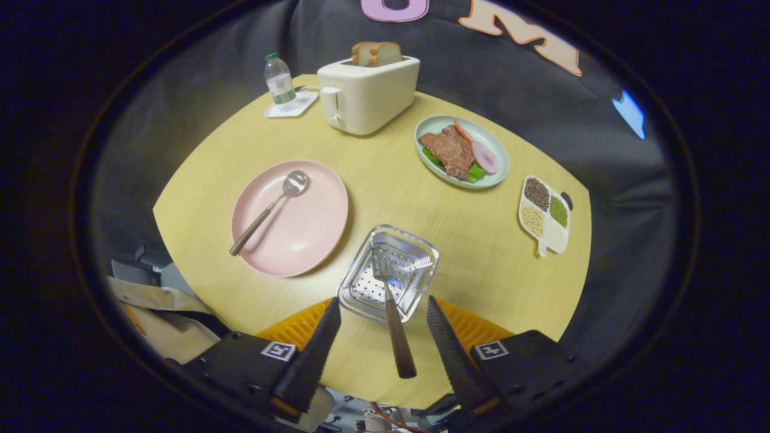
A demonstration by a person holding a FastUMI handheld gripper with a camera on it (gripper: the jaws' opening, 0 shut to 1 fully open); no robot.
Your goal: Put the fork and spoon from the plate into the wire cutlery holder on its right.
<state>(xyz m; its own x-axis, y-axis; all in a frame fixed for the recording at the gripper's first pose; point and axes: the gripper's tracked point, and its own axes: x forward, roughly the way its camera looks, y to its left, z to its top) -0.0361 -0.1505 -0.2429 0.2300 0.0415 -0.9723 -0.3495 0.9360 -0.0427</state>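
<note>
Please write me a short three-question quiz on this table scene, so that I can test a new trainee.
1. True or false: the fork already stands in the wire cutlery holder, with its handle sticking out between the fingers of the gripper.
2. What cutlery lies on the pink plate now?
A. a spoon
B. a knife
C. a fork and a spoon
3. Fill the gap: the gripper is ____, its fingers apart on either side of the fork's handle without touching it.

Key
1. True.
2. A: only the spoon lies there.
3. Open.
</note>
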